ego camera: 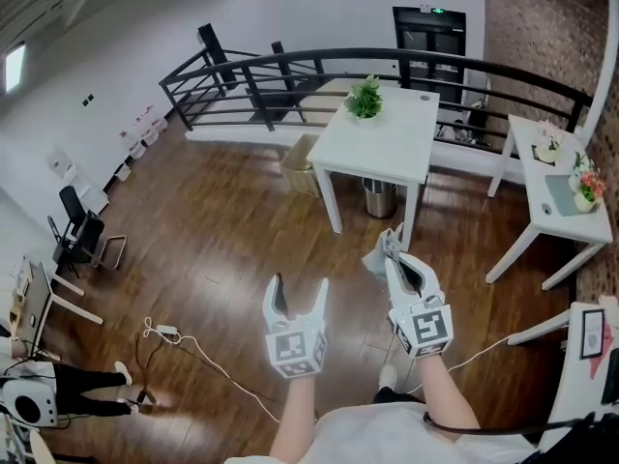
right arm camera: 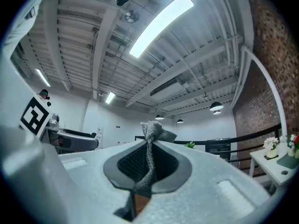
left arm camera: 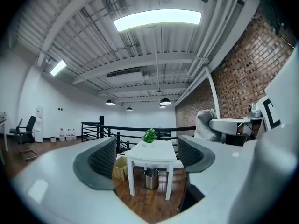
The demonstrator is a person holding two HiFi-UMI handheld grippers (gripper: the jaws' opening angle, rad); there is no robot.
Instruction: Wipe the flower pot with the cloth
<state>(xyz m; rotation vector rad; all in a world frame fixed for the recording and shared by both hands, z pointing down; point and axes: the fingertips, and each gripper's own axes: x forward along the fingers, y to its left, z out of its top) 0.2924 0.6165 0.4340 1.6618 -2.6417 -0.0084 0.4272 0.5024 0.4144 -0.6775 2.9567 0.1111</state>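
The step in hand, as I judged it, was the approach. The flower pot (ego camera: 365,102) stood with its green plant at the far end of the white worktop (ego camera: 382,153), well apart from both tools, with bare wooden floor between. To do it well, I would have brought the right hand-held gripper (ego camera: 392,252) in level and to the pot's side. That way the loose end of the cloth (right arm camera: 150,139), not the hard jaw tips, would have met the pot. I would have used the left hand-held gripper (ego camera: 298,294) to steady the pot, since a light planter might slide or tip under a wipe. The right one was clenched on the grey cloth, which was pinched between its pads with a bunched end sticking out past the tips. The left one was released: its jaws stood apart with nothing between them, only the distant worktop showing through the gap, and it touched nothing.
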